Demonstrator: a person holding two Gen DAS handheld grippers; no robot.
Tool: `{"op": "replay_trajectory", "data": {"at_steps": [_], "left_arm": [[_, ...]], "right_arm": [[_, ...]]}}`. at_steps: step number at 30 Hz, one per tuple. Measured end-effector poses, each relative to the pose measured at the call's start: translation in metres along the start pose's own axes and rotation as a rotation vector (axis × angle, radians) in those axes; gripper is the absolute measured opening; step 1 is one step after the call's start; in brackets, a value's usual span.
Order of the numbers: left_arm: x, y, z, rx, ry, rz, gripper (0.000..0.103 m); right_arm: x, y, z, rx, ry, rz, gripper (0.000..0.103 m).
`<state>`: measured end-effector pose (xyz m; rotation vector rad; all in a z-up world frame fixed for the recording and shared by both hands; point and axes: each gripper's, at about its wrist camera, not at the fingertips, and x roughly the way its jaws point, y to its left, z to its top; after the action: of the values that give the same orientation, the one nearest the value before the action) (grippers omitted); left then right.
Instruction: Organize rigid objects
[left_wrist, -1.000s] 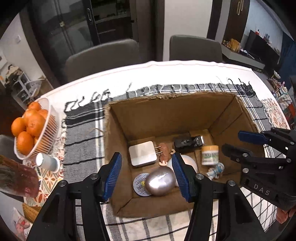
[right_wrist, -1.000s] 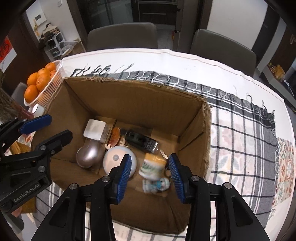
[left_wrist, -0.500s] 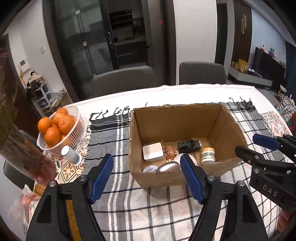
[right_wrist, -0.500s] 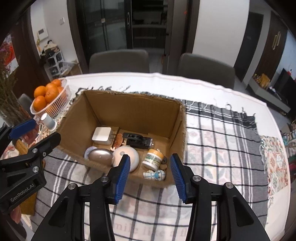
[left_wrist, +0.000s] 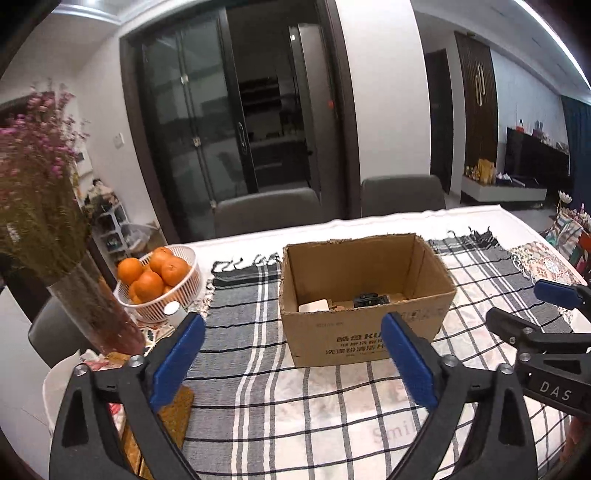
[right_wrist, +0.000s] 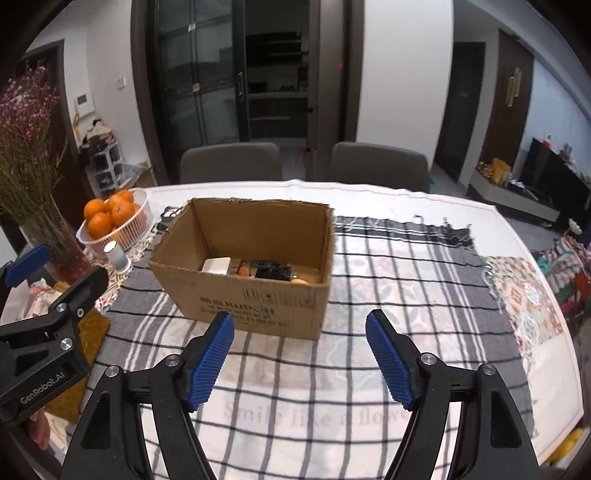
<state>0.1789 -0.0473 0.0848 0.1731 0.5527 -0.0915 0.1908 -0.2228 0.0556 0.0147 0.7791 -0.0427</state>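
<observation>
An open cardboard box (left_wrist: 365, 332) (right_wrist: 255, 302) stands on the plaid cloth in the middle of the table. Inside I see a white charger (left_wrist: 314, 305) (right_wrist: 217, 266), a black toy car (left_wrist: 369, 299) (right_wrist: 275, 271) and a brownish piece; the other contents are hidden by the front wall. My left gripper (left_wrist: 291, 362) is open and empty, held back from the box's front. My right gripper (right_wrist: 299, 362) is open and empty, also in front of the box. Each gripper shows at the edge of the other's view.
A white basket of oranges (left_wrist: 159, 284) (right_wrist: 114, 221), a small white bottle (right_wrist: 116, 254) and a glass vase of dried flowers (left_wrist: 92, 306) stand at the left. Two grey chairs (right_wrist: 229, 162) are behind the table. A patterned cloth (right_wrist: 528, 295) lies at the right.
Both grippers have pulled back and up from over the box, and both jaws have opened wider. The box now appears smaller and seen from its front side.
</observation>
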Motion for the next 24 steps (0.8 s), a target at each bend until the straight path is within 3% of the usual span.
{"op": "replay_trajectory", "data": {"at_steps": [6,16,24], "left_arm": [[-0.041,-0.006,-0.026,0.007,-0.098,0.039,0.103],[-0.08,-0.002,-0.055,-0.039,-0.124,0.001,0.103],[-0.101,0.004,-0.064,-0.071,-0.167,0.052,0.103]], "right_arm": [[-0.041,-0.004,-0.029,0.013,-0.094,-0.052,0.075],[-0.088,-0.005,-0.07,0.046,-0.231,-0.079,0.08],[-0.103,-0.003,-0.085,0.108,-0.262,-0.066,0.083]]}}
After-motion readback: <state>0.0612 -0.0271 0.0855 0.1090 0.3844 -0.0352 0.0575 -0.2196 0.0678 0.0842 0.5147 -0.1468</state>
